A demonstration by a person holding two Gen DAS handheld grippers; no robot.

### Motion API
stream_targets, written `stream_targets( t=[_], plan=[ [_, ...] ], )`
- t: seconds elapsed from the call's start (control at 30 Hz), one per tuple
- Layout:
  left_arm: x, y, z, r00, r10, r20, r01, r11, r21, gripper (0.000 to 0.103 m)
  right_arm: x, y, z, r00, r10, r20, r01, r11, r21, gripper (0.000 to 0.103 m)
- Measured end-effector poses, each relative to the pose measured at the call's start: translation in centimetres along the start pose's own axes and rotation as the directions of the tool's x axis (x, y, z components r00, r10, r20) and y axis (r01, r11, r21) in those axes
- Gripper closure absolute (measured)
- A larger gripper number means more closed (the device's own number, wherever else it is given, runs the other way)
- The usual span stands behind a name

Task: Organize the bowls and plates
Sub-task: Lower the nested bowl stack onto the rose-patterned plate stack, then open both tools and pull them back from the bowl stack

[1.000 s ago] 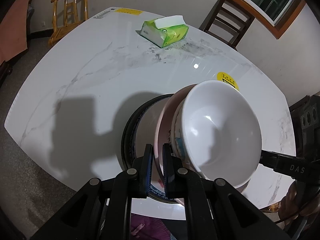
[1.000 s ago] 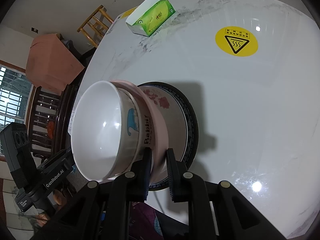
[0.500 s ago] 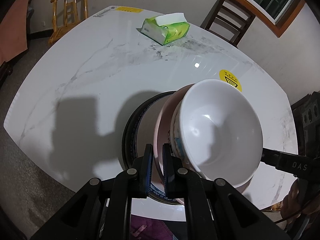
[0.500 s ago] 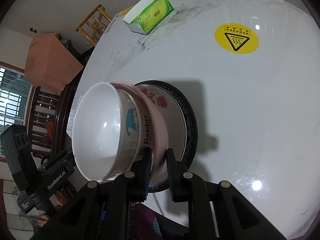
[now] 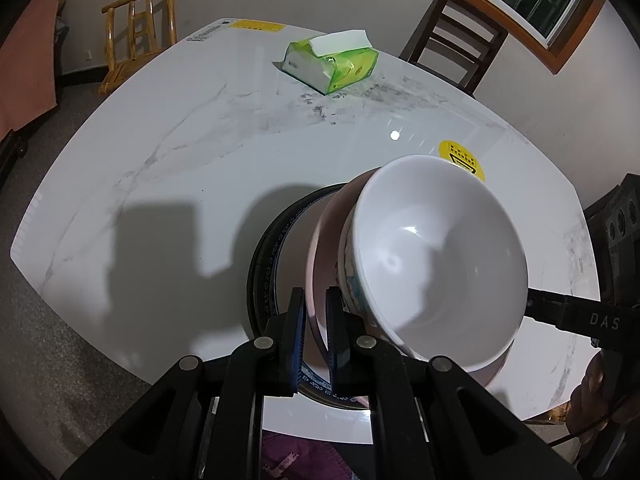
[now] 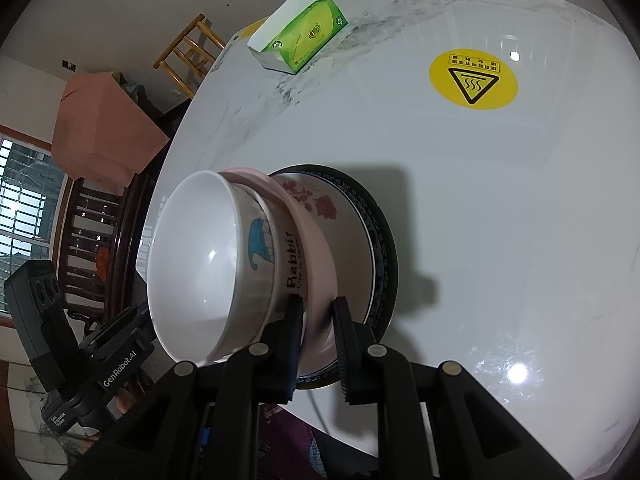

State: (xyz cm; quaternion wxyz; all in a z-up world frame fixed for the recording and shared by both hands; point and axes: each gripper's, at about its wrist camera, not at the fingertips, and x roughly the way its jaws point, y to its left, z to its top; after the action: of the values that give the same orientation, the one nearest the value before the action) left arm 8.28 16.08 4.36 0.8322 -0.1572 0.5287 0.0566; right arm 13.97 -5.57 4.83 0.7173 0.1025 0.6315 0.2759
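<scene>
A white bowl (image 5: 440, 256) (image 6: 192, 256) is nested in a pink bowl (image 5: 324, 236) (image 6: 308, 252) marked "Rabbit". Both are tilted on a dark-rimmed flowered plate (image 5: 262, 264) (image 6: 380, 248) near the table's front edge. My left gripper (image 5: 316, 320) is shut on the pink bowl's rim from one side. My right gripper (image 6: 316, 320) grips the same rim from the opposite side, its fingers slightly parted around it.
A green tissue box (image 5: 332, 64) (image 6: 300, 40) lies at the far side of the white marble table (image 5: 180, 140). A yellow heat-warning sticker (image 6: 472, 80) is on the table. Wooden chairs (image 5: 452, 56) stand around.
The right gripper's fingers have spread a little on the pink rim. The view has shifted slightly nearer the table; the bowls stay tilted on the plate.
</scene>
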Motion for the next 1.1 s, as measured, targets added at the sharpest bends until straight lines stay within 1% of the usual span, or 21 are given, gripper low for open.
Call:
stream_targets(
  t=[0.33, 0.43, 0.67, 0.77, 0.8, 0.83, 0.87, 0.9, 0.97, 1.0, 1.03, 1.07, 1.1],
  plan=[
    [-0.1, -0.1, 0.0, 1.000, 0.007, 0.007, -0.007, 1.000, 0.002, 0.095, -0.1, 0.1, -0.1, 0.999, -0.003, 0.040, 0.003, 1.000, -0.016, 0.085],
    [-0.1, -0.1, -0.1, 1.000, 0.017, 0.009, -0.017, 1.000, 0.004, 0.092, -0.2, 0.3, -0.3, 0.998, -0.015, 0.055, 0.017, 0.999, -0.032, 0.085],
    [-0.2, 0.1, -0.5, 0.999, 0.035, 0.014, -0.035, 0.999, 0.005, 0.082, -0.3, 0.0, -0.5, 0.997, 0.000, 0.081, 0.003, 1.000, -0.029, 0.085],
    [-0.4, 0.1, -0.8, 0.999, 0.041, 0.025, -0.041, 0.999, 0.017, 0.077, -1.3, 0.1, -1.0, 0.989, -0.004, 0.146, 0.010, 0.999, -0.041, 0.085],
    [-0.6, 0.1, -0.9, 0.998, 0.051, 0.039, -0.052, 0.998, 0.024, 0.074, -1.7, 0.2, -1.3, 0.985, 0.003, 0.171, 0.006, 0.999, -0.051, 0.085],
    [-0.8, 0.0, -1.1, 0.996, 0.067, 0.051, -0.068, 0.997, 0.031, 0.066, -2.2, 0.4, -1.5, 0.981, 0.019, 0.193, -0.007, 0.998, -0.062, 0.084],
    [-0.8, 0.1, -1.1, 0.994, 0.093, 0.064, -0.096, 0.995, 0.037, 0.062, -2.4, 0.5, -1.6, 0.978, 0.022, 0.205, -0.008, 0.998, -0.067, 0.083],
    [-0.9, 0.1, -1.2, 0.993, 0.101, 0.069, -0.104, 0.994, 0.039, 0.059, -2.7, 0.7, -1.7, 0.975, 0.026, 0.220, -0.010, 0.997, -0.071, 0.083],
    [-1.1, 0.5, -1.3, 0.993, 0.087, 0.078, -0.090, 0.995, 0.036, 0.059, -3.5, 1.1, -2.3, 0.961, 0.039, 0.273, -0.016, 0.996, -0.086, 0.082],
    [-1.2, 0.6, -1.5, 0.993, 0.084, 0.086, -0.088, 0.996, 0.035, 0.056, -4.0, 1.2, -2.7, 0.954, 0.040, 0.298, -0.012, 0.995, -0.097, 0.082],
    [-1.5, 0.7, -1.6, 0.992, 0.084, 0.100, -0.088, 0.995, 0.036, 0.051, -4.6, 1.5, -3.2, 0.941, 0.040, 0.336, -0.002, 0.994, -0.111, 0.082],
    [-1.8, 0.8, -1.8, 0.989, 0.085, 0.119, -0.090, 0.995, 0.039, 0.049, -5.1, 1.7, -3.8, 0.925, 0.039, 0.378, 0.009, 0.992, -0.124, 0.082],
    [-2.3, 0.8, -2.1, 0.985, 0.083, 0.152, -0.091, 0.995, 0.047, 0.045, -5.9, 2.1, -4.7, 0.895, 0.040, 0.445, 0.027, 0.989, -0.143, 0.082]
  ],
)
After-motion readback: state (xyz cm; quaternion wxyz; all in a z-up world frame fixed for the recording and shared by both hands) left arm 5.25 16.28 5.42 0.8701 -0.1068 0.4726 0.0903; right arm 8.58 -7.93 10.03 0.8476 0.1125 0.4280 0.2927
